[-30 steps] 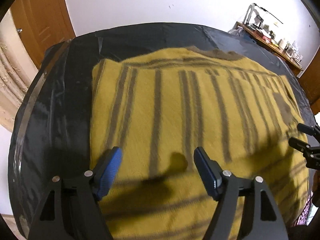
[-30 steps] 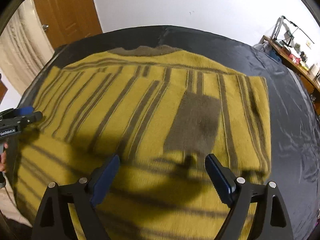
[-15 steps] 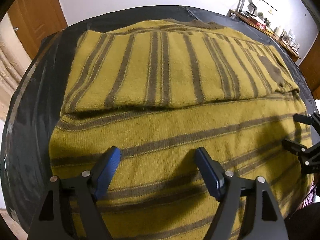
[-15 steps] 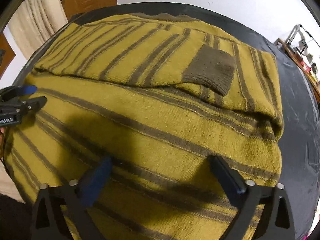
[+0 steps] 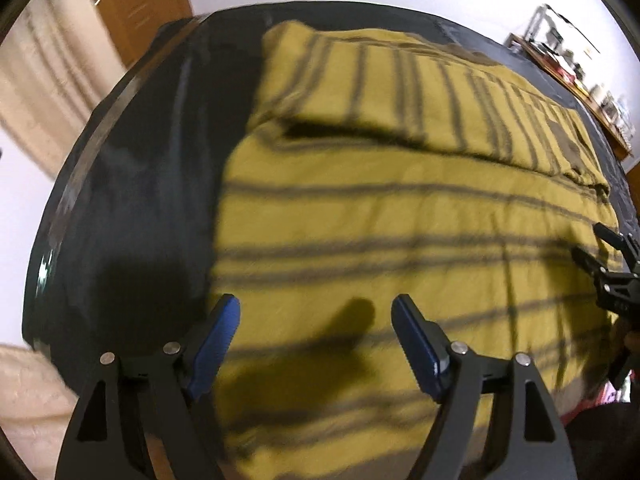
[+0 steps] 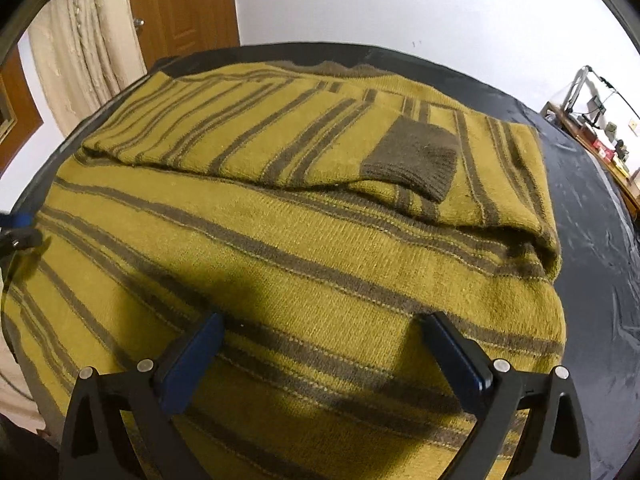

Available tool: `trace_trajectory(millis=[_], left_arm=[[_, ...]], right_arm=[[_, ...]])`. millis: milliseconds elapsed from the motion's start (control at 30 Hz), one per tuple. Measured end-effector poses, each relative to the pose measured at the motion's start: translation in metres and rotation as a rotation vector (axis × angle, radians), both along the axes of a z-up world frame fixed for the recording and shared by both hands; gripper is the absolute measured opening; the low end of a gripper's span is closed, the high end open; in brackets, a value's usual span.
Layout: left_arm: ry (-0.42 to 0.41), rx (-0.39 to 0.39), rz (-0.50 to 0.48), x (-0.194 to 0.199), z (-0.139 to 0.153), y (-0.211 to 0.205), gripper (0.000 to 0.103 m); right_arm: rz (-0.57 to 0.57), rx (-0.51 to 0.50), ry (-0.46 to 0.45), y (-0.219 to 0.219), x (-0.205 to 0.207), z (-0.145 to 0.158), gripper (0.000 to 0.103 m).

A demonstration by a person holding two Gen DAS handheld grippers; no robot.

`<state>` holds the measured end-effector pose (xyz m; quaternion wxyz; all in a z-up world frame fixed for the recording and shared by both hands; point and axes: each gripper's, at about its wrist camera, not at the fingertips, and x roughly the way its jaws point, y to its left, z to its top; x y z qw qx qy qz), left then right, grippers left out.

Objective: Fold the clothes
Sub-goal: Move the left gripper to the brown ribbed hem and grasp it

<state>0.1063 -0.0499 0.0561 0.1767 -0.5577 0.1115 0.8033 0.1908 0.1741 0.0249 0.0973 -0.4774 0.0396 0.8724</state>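
The left gripper [image 5: 316, 320] hangs with jaws wide apart over the near left edge of the yellow striped sweater [image 6: 320, 248]. The right gripper [image 6: 320, 332] is likewise spread, its fingertips [image 6: 208, 330] at the knit. The sweater lies on the black table [image 5: 132, 200], its brown cuff [image 6: 416, 156] folded across the far half.

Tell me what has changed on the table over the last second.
Both cameras have pulled back toward the near edge: a second ago only the folded sleeves filled the view, now the sweater's lower body lies in front of them. The left gripper has shifted left over the sweater's side edge. Nothing was taken hold of: it and the right gripper stayed open. The sweater and its brown cuff lie unchanged on the black table.
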Motion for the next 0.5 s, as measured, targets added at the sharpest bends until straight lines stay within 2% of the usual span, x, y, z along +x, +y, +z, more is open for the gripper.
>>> trace_trajectory(millis=[133, 400, 500], left_arm=[[-0.024, 0.019, 0.004, 0.003, -0.006, -0.022, 0.081], [-0.074, 0.086, -0.018, 0.011, -0.02, -0.047, 0.081], [-0.086, 0.12, -0.034, 0.025, -0.023, -0.072, 0.081]], right_arm=[[-0.014, 0.008, 0.023, 0.001, 0.007, -0.001, 0.102], [-0.048, 0.008, 0.006, -0.002, 0.001, -0.002, 0.102], [-0.068, 0.009, 0.009, 0.001, 0.01, 0.0, 0.102]])
